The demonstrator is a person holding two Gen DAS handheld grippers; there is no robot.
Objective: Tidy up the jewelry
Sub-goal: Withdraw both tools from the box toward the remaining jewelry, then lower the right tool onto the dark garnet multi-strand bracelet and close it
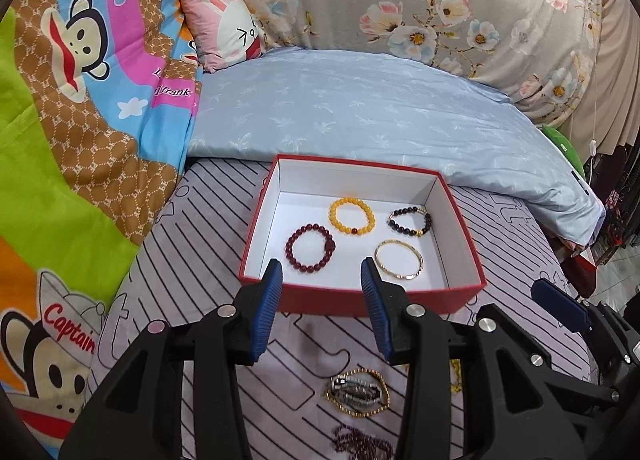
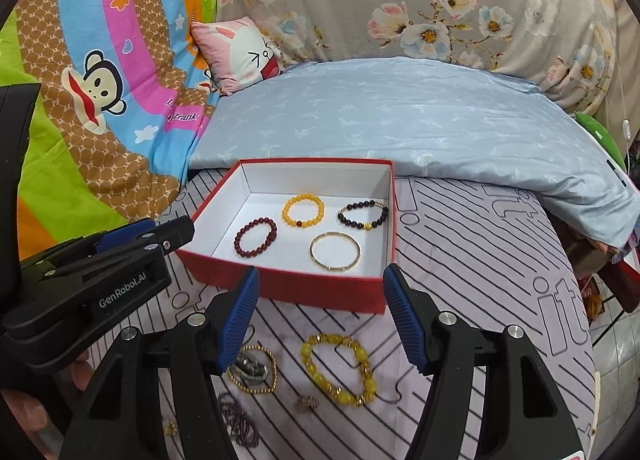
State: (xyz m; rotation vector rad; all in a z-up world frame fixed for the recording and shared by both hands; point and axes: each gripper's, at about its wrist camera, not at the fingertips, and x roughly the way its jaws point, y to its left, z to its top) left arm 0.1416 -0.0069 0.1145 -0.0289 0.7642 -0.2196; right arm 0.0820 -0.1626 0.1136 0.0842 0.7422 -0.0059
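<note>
We hold our left gripper (image 1: 322, 272) and right gripper (image 2: 320, 280) above the striped sheet (image 2: 480, 260), both with jaws apart and empty. Four bracelets lie in the red box (image 2: 320, 292); the yellow beaded bracelet (image 2: 340, 368) and gold bead chain (image 2: 252, 368) lie on the sheet before it.

left gripper (image 1: 322, 300) | black frame, ribbed blue jaws | silver screws (round)
</note>
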